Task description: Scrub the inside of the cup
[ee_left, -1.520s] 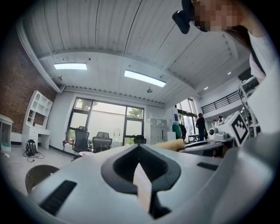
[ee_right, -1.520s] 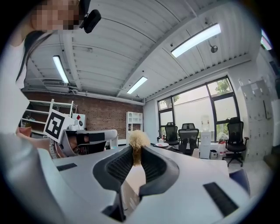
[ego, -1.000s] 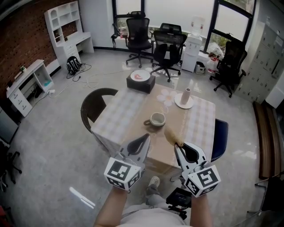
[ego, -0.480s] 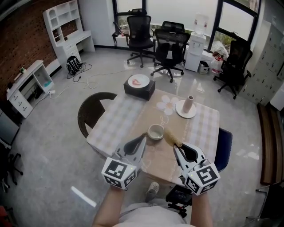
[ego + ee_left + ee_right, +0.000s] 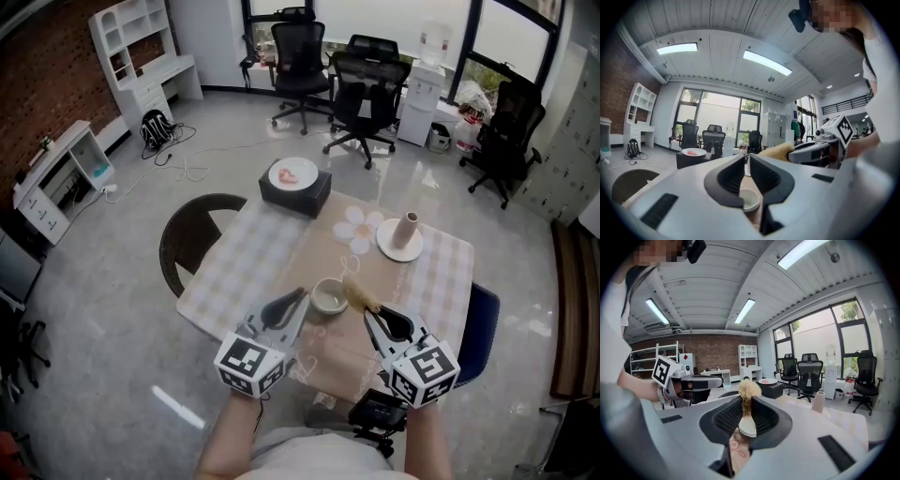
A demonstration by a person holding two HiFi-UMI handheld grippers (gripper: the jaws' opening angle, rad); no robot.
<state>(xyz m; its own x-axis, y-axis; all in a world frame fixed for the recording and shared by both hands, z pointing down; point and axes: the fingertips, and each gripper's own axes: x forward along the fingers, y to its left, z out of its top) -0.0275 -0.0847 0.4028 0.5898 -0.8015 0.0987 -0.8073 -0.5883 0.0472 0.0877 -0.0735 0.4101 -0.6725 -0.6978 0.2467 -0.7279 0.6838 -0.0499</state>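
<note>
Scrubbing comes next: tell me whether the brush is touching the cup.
Cannot tell. In the head view the brush borders the cup at its rim, with neither a gap nor contact plain. The gripper views do not show that spot.

The left forearm [image 5: 228,439] and right forearm [image 5: 428,442] (both bare) reach forward side by side, low in the head view, each ending in a gripper with a marker cube at its rear. The left gripper [image 5: 300,298] points forward and slightly right, its jaws drawn together with nothing plainly pinched between them. The right gripper [image 5: 367,314] angles forward and slightly left, jaws clamped on a brush [image 5: 360,294] whose tufted head sticks out past the tips.
</note>
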